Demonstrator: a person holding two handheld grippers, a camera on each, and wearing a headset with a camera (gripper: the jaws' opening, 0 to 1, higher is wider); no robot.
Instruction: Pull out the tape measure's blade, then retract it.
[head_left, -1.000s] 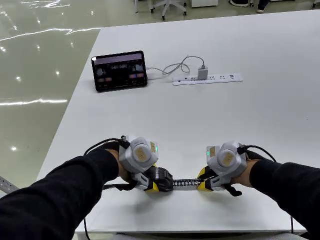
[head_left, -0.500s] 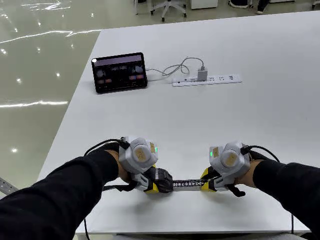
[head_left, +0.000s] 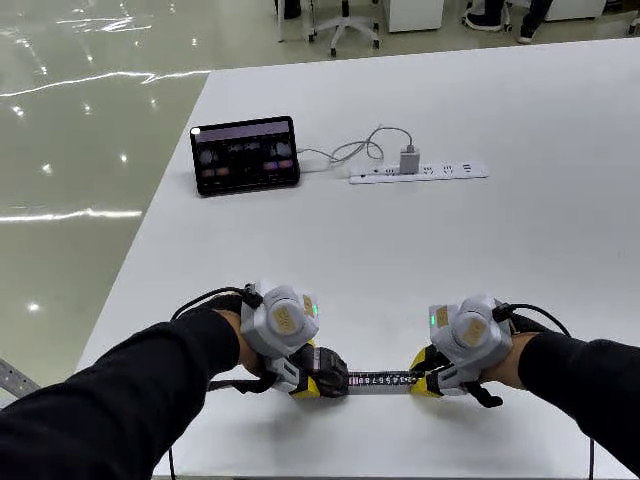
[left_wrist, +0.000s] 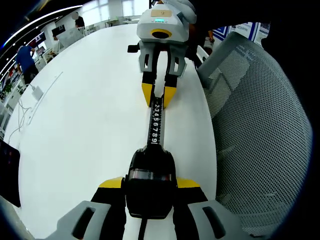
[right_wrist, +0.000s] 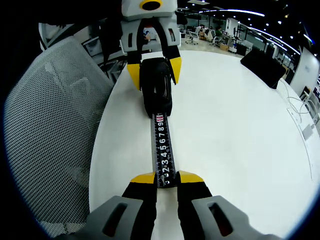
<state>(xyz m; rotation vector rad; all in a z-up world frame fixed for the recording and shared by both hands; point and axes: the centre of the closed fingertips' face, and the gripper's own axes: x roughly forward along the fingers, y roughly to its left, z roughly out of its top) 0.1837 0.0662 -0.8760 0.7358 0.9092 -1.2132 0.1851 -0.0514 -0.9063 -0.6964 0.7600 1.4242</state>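
A black tape measure case (head_left: 322, 371) (left_wrist: 150, 181) (right_wrist: 156, 82) rests near the table's front edge, and my left gripper (head_left: 300, 375) (left_wrist: 150, 182) is shut on it. Its blade (head_left: 380, 380) (left_wrist: 156, 122) (right_wrist: 161, 150), printed with numbers, runs a short way rightward over the white table (head_left: 400, 240). My right gripper (head_left: 422, 381) (right_wrist: 163, 178) is shut on the blade's free end. The right gripper (left_wrist: 158, 95) faces me in the left gripper view, and the left gripper (right_wrist: 155, 70) faces me in the right gripper view.
A dark tablet (head_left: 246, 154) stands at the table's back left, with a white power strip (head_left: 420, 172) and its cable (head_left: 350, 150) to its right. A grey mesh chair (left_wrist: 255, 130) (right_wrist: 55, 120) sits just off the front edge. Glossy floor (head_left: 70, 150) lies left.
The right gripper has moved further right with the blade's end, so more blade is out of the case. The left gripper and case stay put. The head camera has tilted slightly.
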